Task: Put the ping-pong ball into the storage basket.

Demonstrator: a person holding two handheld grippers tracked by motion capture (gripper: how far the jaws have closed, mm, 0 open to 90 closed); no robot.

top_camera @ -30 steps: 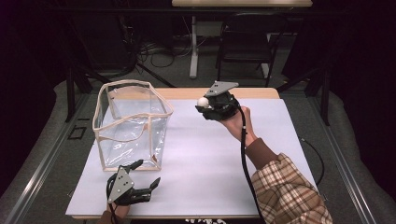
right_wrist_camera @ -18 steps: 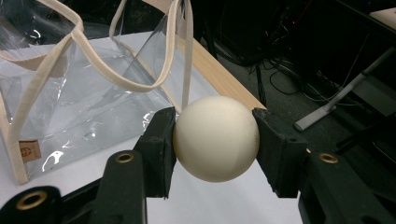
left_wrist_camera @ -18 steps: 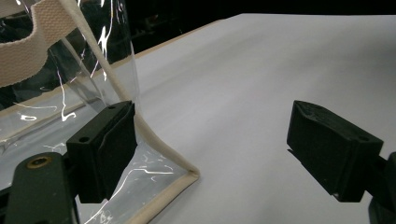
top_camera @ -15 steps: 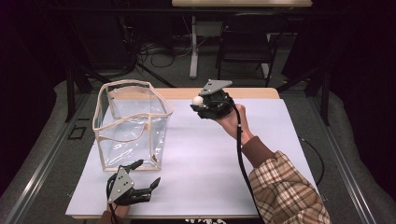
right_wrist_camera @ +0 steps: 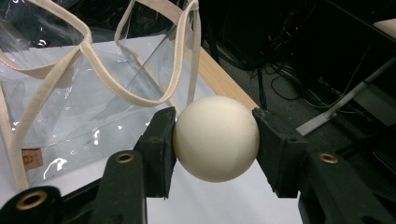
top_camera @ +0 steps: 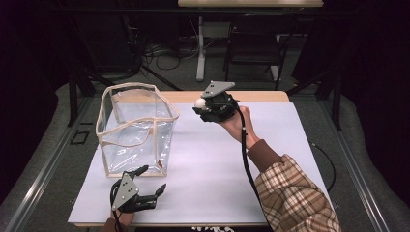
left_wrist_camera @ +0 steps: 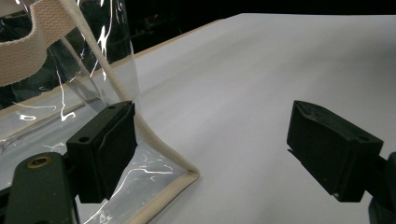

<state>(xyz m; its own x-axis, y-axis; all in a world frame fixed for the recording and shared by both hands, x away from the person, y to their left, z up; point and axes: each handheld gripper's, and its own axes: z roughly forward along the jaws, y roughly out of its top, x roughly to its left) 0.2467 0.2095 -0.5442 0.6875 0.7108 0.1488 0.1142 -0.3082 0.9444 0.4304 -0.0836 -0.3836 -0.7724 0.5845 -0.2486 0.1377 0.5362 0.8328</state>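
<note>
A cream-white ball [right_wrist_camera: 216,138] sits squeezed between the two black jaws of my right gripper [top_camera: 200,107], which is shut on it. That gripper hangs in the air over the far middle of the table, right of the clear plastic bag [top_camera: 137,126] with cream fabric trim and handles [right_wrist_camera: 107,79]. The ball [top_camera: 199,103] shows as a small white dot at the gripper's tip. My left gripper [top_camera: 153,181] rests at the table's near left edge, jaws wide open and nothing between them, with one jaw close beside the bag's lower corner [left_wrist_camera: 184,176].
A white sheet [top_camera: 285,140] covers the wooden table. Beyond the far edge stand a chair [top_camera: 254,46] and a table leg [top_camera: 199,48] amid floor cables. A plaid sleeve [top_camera: 295,193] reaches in from the bottom right.
My right gripper with the ball has drifted a little left, toward the bag. The left gripper has stayed where it was.
</note>
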